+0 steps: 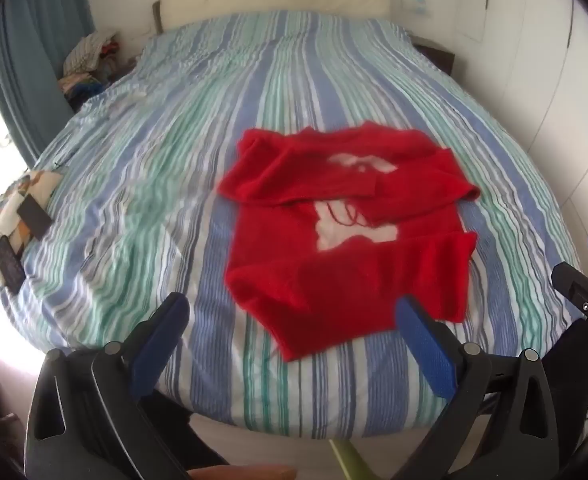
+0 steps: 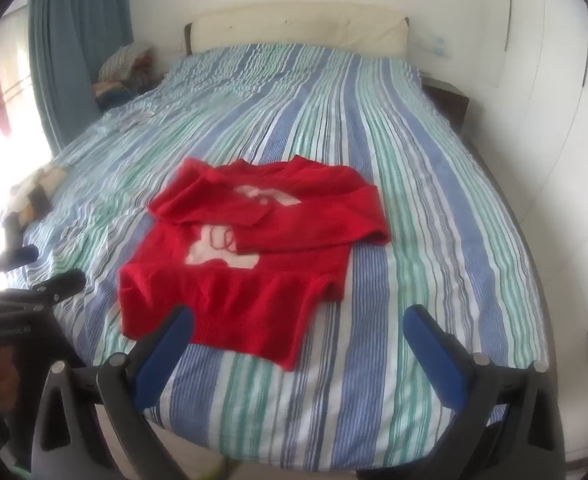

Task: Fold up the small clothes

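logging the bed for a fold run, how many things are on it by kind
red sweater: 1
patterned cloth, at the bed's left edge: 1
dark flat items on that cloth: 2, too blurred to name
total: 4
Both tongs, left and right, are open and hold nothing.

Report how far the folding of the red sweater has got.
Done: both sleeves of the red sweater lie folded across its chest on the striped bed. In hand: nothing; the left gripper and right gripper hover open above the near hem, touching no cloth. Left: the body is not yet folded over, so the hem probably goes up toward the collar next.
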Demonstrator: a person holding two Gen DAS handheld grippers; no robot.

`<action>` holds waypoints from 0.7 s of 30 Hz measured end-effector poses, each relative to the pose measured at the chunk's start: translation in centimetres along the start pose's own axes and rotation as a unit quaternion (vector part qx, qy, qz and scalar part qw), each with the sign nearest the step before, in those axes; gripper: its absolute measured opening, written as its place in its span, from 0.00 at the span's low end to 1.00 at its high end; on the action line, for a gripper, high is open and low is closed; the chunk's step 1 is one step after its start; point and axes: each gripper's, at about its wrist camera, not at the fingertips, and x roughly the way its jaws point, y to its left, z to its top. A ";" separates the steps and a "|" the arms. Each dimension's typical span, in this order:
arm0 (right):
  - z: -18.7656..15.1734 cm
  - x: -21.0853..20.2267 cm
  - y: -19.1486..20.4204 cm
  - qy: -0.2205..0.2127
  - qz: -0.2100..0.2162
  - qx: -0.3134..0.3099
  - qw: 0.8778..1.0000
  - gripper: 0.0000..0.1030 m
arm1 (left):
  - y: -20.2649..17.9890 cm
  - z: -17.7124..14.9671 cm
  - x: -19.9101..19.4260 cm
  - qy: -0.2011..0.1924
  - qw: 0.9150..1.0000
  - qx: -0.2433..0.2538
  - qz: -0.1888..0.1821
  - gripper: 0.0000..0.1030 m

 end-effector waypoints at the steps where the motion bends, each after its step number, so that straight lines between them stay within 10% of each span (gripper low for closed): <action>1: 0.0 0.0 0.0 0.001 -0.002 -0.002 1.000 1.00 | -0.3 0.0 -0.1 -0.002 1.000 0.007 0.003 1.00; 21: -0.2 -0.9 2.3 -0.004 0.013 -0.012 1.000 1.00 | 0.2 -0.4 0.0 0.027 0.998 -0.024 -0.046 1.00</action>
